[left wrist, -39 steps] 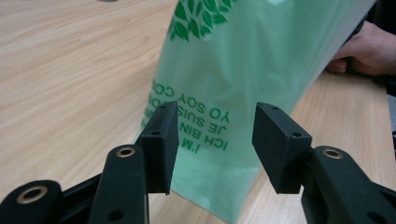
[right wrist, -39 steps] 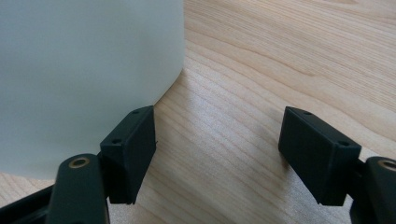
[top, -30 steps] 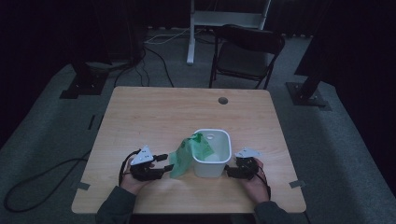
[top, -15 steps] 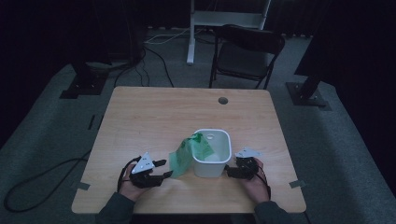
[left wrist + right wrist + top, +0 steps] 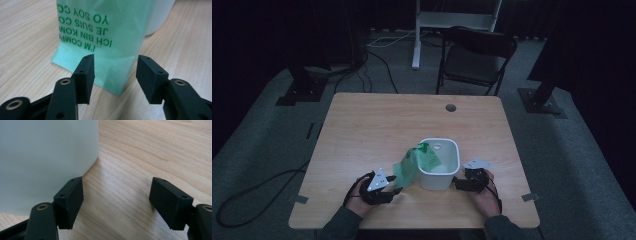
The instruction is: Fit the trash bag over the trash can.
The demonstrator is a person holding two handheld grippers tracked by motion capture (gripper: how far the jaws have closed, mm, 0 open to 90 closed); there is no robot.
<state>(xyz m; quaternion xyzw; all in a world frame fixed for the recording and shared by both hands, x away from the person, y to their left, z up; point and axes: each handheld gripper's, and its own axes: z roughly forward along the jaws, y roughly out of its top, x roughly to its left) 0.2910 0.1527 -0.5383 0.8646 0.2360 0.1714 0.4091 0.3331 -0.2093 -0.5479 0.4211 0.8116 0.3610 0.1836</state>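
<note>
A white bin (image 5: 437, 181) stands on the wooden table (image 5: 362, 130), near its front edge. A pale green bag (image 5: 414, 162) with green lettering hangs over the bin's left rim and slopes down onto the tabletop. My left gripper (image 5: 395, 191) lies low on the table at the bag's lower end. In the left gripper view its jaws are open, have just been closing, and frame the bottom edge of the bag (image 5: 105, 37) without touching it. My right gripper (image 5: 458, 183) is open at the bin's right side, and its left jaw is close to the bin wall (image 5: 45, 157).
Bare wood stretches to the left of and behind the bin, with a round cable hole (image 5: 450, 107) near the far edge. Beyond the table stands a dark folding chair (image 5: 474, 60). Cables and stand feet lie on the grey floor.
My left gripper has moved a little toward the table's front edge and toward the bag's lower end, sinking slightly. The right gripper and the bin have stayed put.
</note>
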